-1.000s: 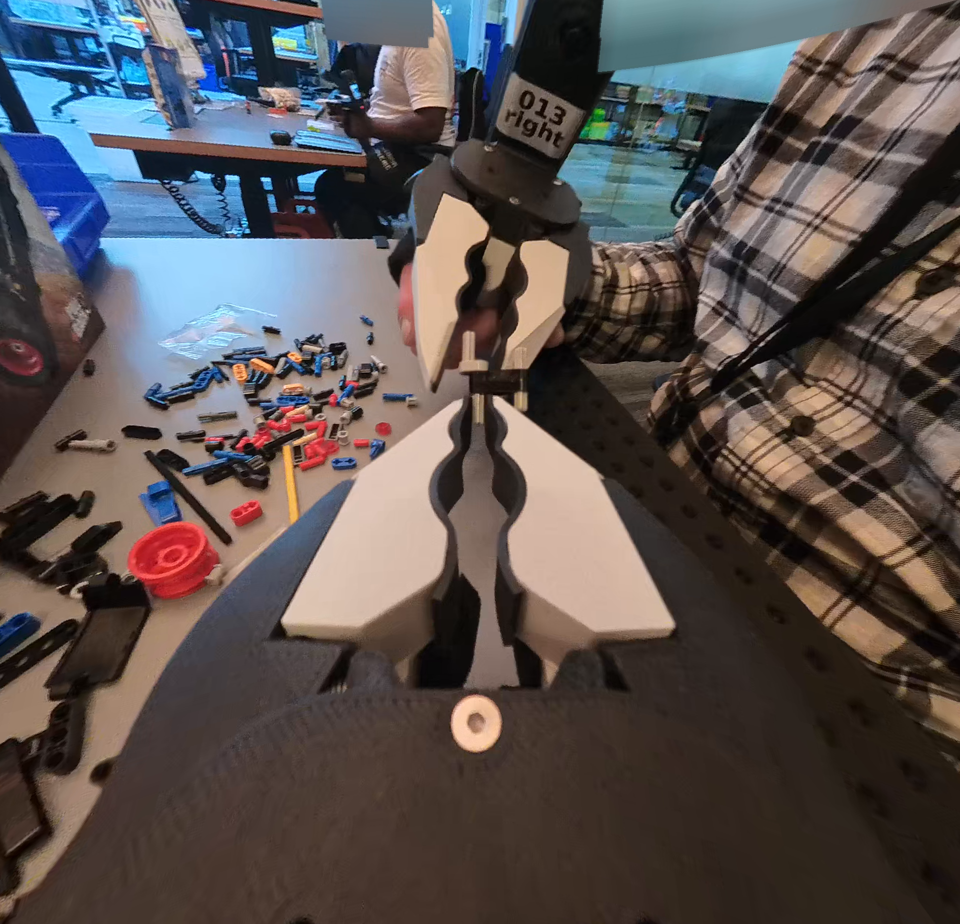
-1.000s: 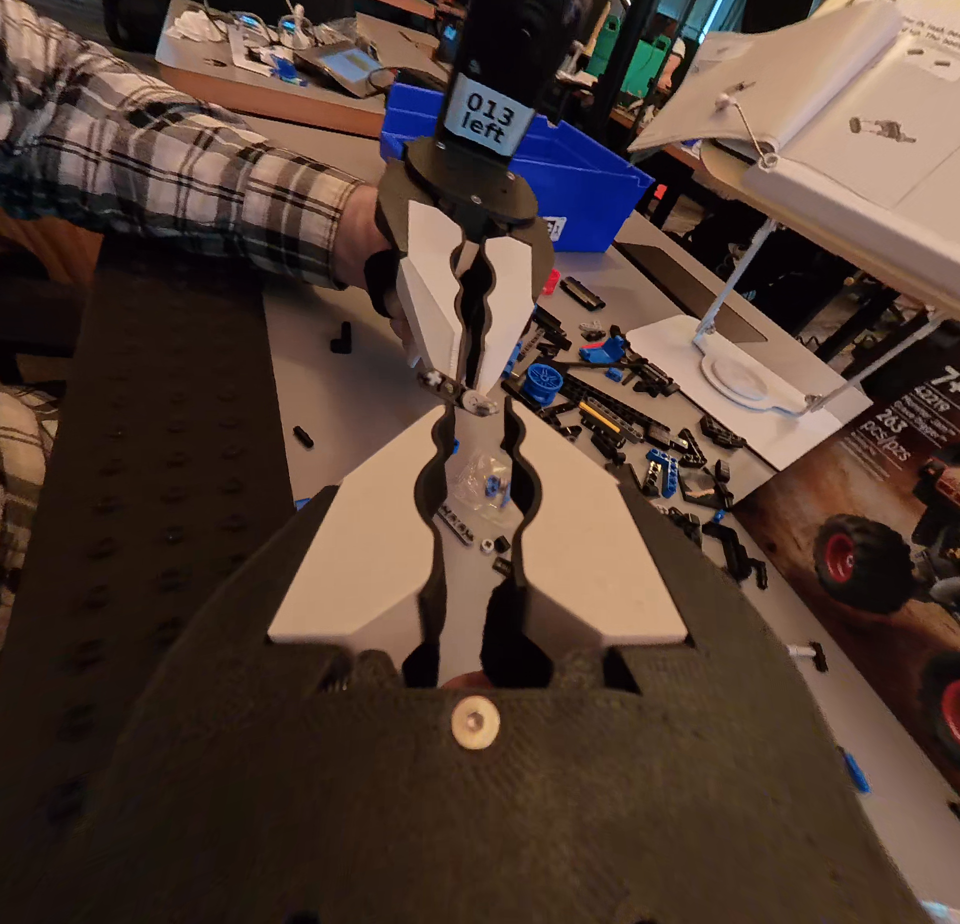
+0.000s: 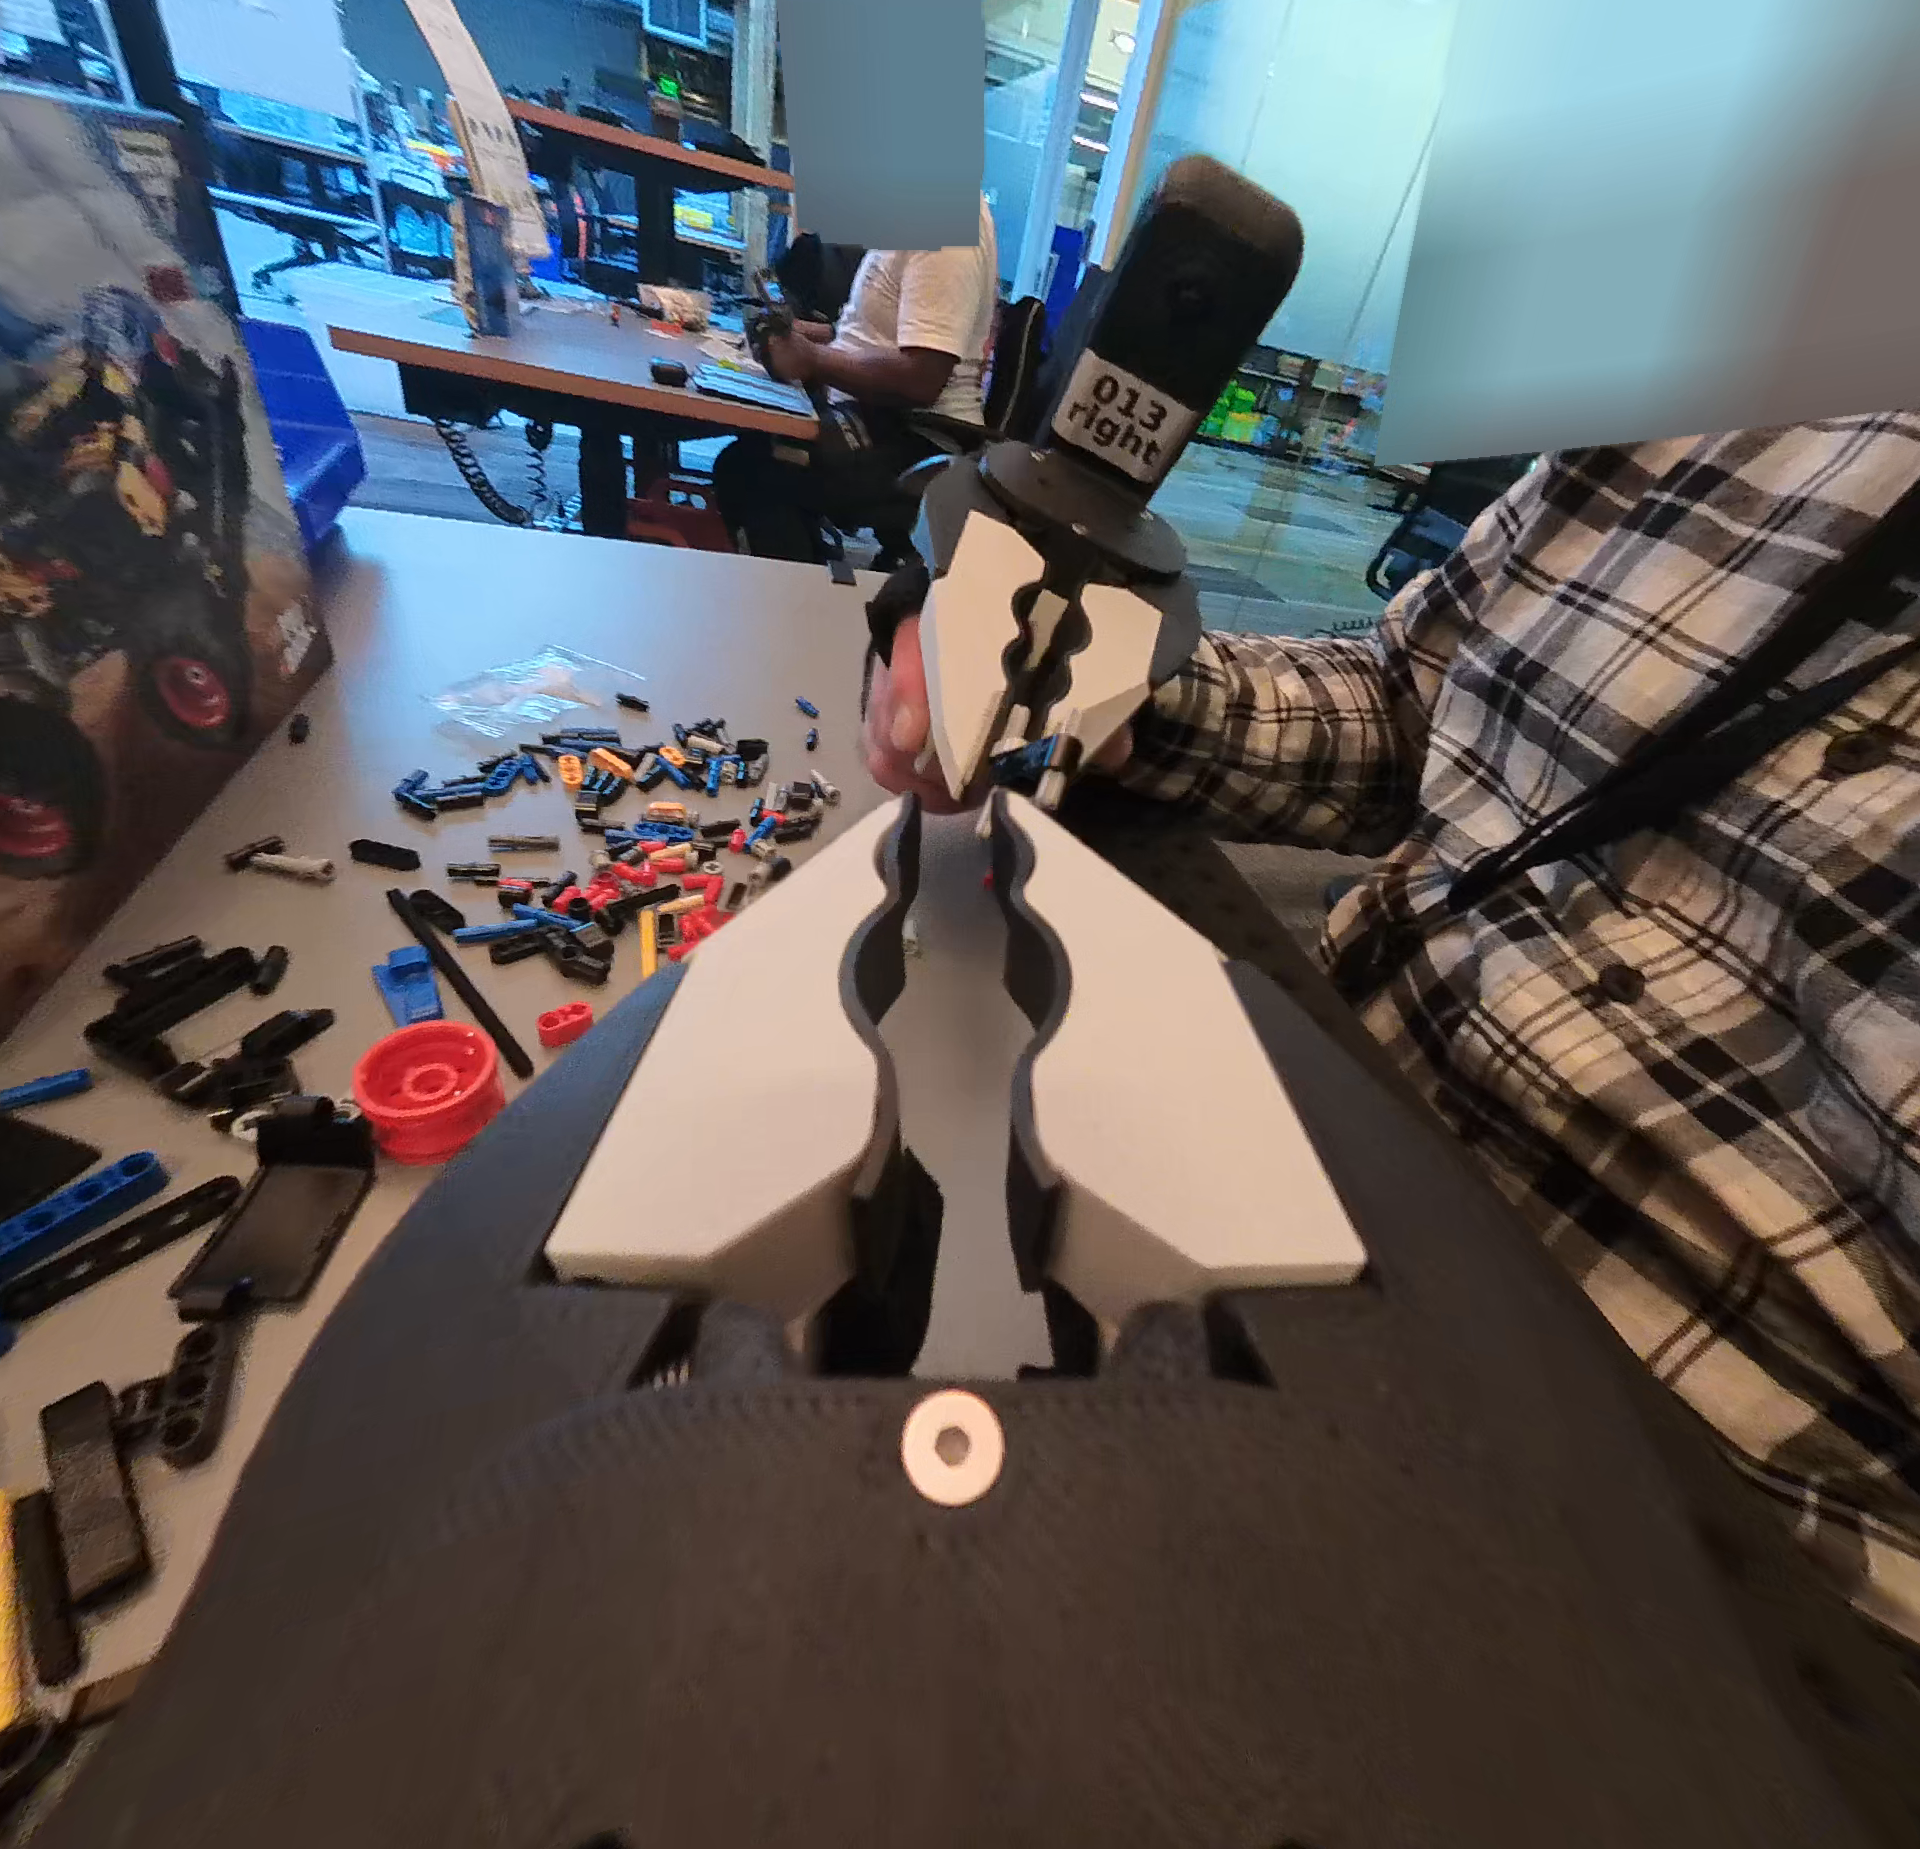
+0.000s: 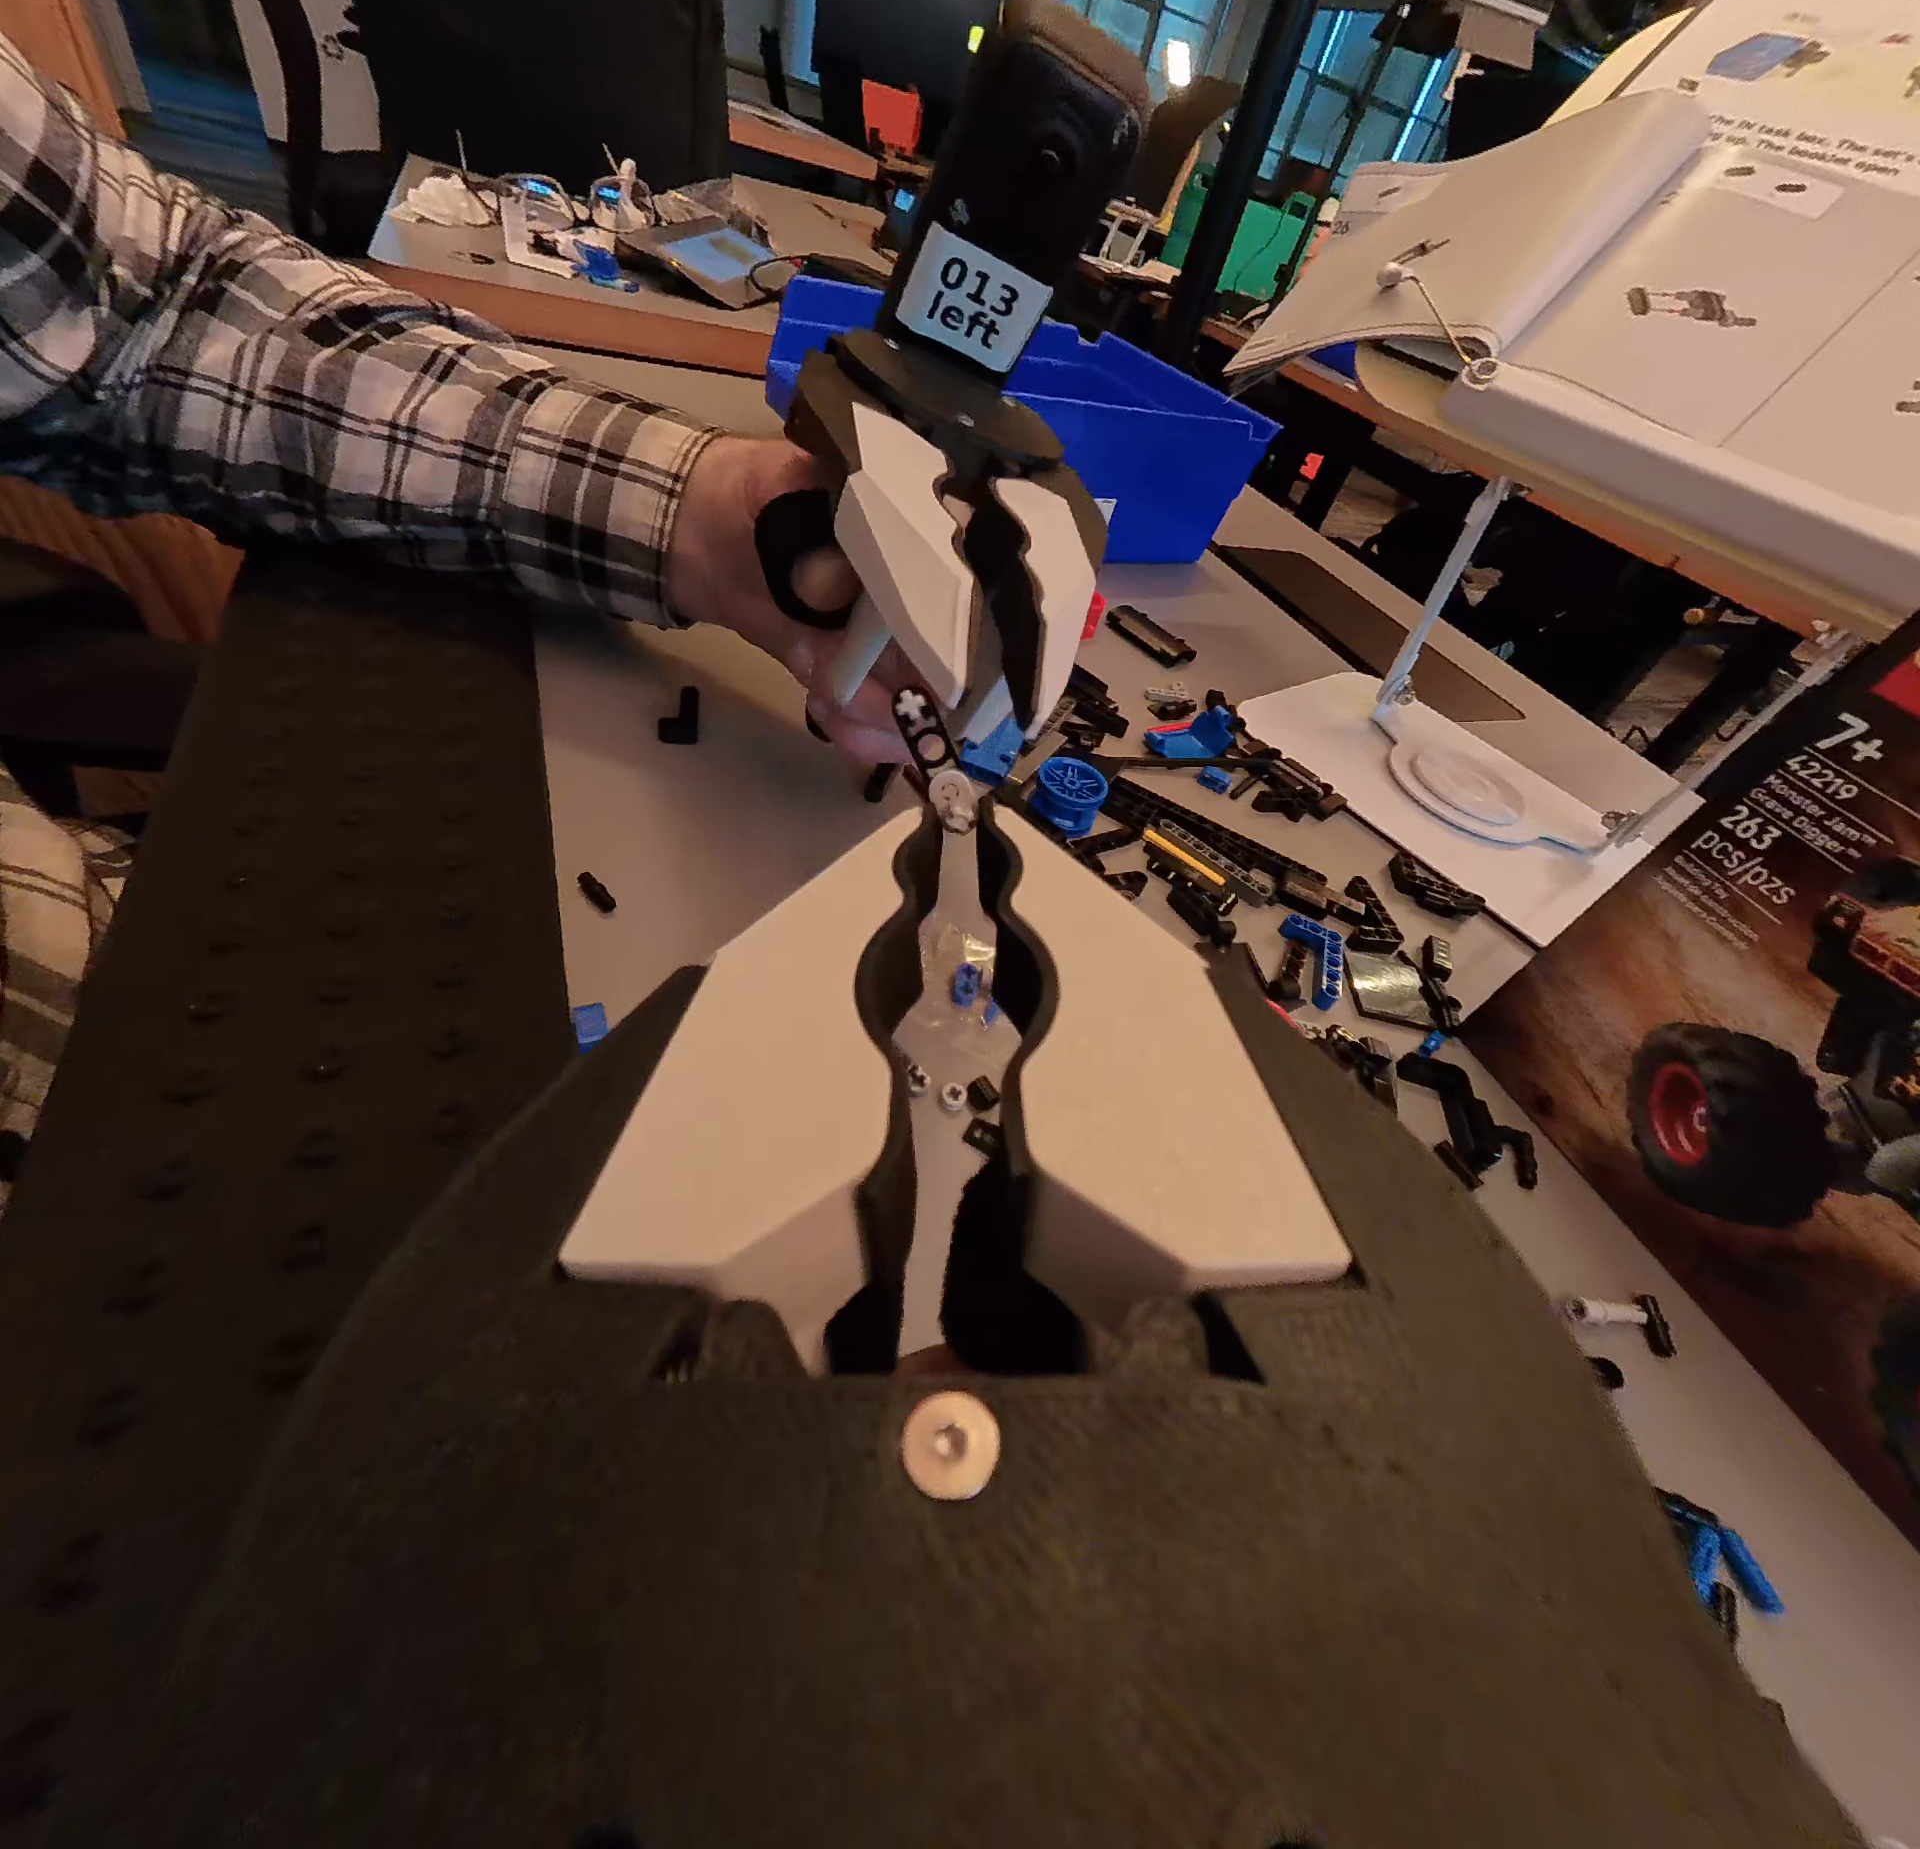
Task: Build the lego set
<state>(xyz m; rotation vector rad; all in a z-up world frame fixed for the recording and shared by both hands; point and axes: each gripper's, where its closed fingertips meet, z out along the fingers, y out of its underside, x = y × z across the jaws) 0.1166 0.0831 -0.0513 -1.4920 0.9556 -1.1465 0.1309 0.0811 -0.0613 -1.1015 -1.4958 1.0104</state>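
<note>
Meeting tip to tip: left gripper (image 3: 951,807), right gripper (image 4: 951,825) pinching lego piece (image 4: 928,734).

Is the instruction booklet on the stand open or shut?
Open: the instruction booklet lies spread on its white stand, a wire clip holding the pages.

Each claw (image 3: 951,812) has two pale grey faceted fingers (image 3: 748,1072) lined with wavy black pads, set in a rough, dark printed housing with one silver washer-headed screw (image 3: 952,1448) at the middle. The other claw (image 4: 961,823) matches it. A black cylindrical camera with a white label tops each. The person wears a black-and-white plaid shirt sleeve (image 4: 312,417) with dark buttons.
</note>
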